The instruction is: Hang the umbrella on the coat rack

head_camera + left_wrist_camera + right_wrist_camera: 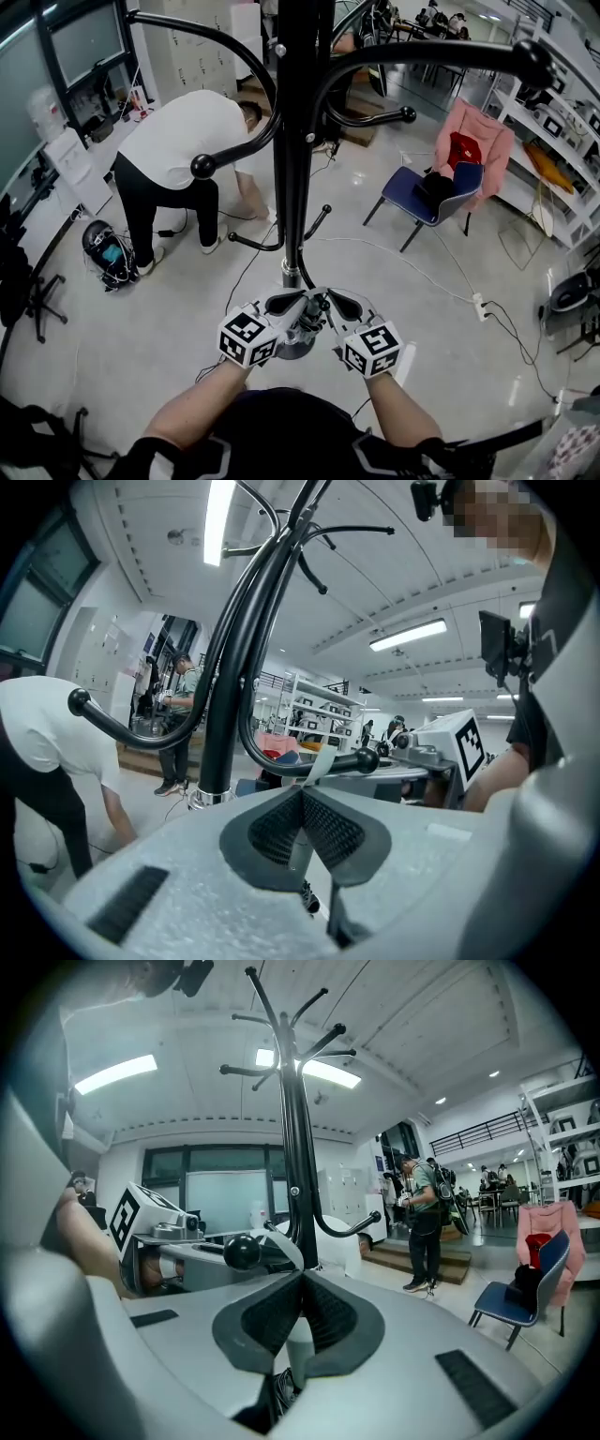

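A person in a white shirt [183, 141] bends low over the glossy grey floor [112, 347] at left. The left gripper [302, 794], its ribbed black pads pressed together, pinches a pale flat strap [321, 759]. Just behind rises the smooth black metal coat rack [298, 141] with curved, knob-tipped arms. The right gripper [302, 1279] is likewise clenched on the strap. The rest of the umbrella cannot be made out. A blue chair [412, 192] stands at right.

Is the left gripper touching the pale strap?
Touching. The left gripper view shows the left gripper with jaws shut on the strap, which sticks up from between them toward a hook.
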Action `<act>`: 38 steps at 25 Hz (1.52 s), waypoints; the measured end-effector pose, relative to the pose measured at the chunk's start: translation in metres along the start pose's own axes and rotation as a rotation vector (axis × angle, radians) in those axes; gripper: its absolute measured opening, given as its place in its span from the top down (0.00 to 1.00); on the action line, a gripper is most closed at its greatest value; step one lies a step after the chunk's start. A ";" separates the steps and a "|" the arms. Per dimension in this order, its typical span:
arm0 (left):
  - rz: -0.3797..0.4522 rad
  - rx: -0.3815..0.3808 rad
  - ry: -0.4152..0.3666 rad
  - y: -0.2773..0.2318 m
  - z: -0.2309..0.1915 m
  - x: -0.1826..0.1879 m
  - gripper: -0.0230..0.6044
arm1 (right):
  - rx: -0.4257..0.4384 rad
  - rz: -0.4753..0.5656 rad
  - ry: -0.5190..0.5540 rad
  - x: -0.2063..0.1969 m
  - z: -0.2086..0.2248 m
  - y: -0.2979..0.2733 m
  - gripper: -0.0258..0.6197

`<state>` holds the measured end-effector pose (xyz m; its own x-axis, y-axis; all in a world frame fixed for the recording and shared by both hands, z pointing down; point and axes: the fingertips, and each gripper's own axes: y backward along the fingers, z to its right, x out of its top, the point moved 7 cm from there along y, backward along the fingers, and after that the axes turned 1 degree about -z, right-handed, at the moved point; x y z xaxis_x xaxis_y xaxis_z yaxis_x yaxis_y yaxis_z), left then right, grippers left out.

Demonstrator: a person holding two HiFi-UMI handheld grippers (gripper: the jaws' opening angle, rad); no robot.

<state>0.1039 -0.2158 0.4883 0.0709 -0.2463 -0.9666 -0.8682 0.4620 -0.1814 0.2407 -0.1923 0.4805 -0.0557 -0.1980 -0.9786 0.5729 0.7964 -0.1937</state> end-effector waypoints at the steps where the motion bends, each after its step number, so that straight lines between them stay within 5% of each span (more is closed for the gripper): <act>1: 0.002 0.007 -0.002 0.000 -0.002 0.000 0.95 | 0.007 0.000 0.005 0.000 0.001 -0.002 0.95; 21: -0.008 0.096 0.036 -0.005 -0.031 -0.015 0.95 | 0.082 -0.050 0.025 -0.010 0.010 -0.046 0.95; 38: 0.015 0.047 -0.015 -0.013 -0.029 -0.025 0.95 | 0.103 -0.020 0.009 -0.020 0.002 -0.044 0.95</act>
<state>0.0991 -0.2399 0.5196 0.0655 -0.2265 -0.9718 -0.8453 0.5049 -0.1746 0.2179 -0.2242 0.5087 -0.0753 -0.2076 -0.9753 0.6523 0.7295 -0.2057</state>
